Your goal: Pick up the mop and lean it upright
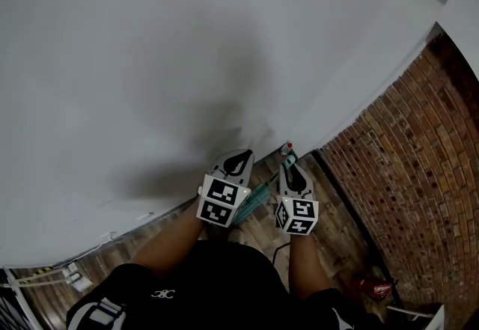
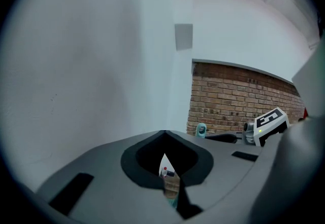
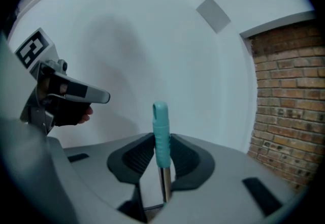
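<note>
The mop's handle (image 3: 161, 131) stands upright, a teal grip on a silver shaft. My right gripper (image 3: 161, 142) is shut on the teal grip, one dark pad on each side. In the head view my right gripper (image 1: 290, 165) is close to the white wall, and a teal part of the mop (image 1: 262, 198) shows lower down between the two grippers. My left gripper (image 1: 241, 159) is beside it on the left, jaws shut to a point with nothing held. In the left gripper view its tips (image 2: 164, 134) meet, and the handle top (image 2: 201, 129) shows at the right.
A white wall (image 1: 187, 59) fills the front and meets a brick wall (image 1: 404, 149) at the right. A grey panel (image 2: 183, 35) hangs high on the white wall. Wood floor (image 1: 329, 239) lies below, with a red can (image 1: 372, 288) and a dark cable (image 1: 278, 252).
</note>
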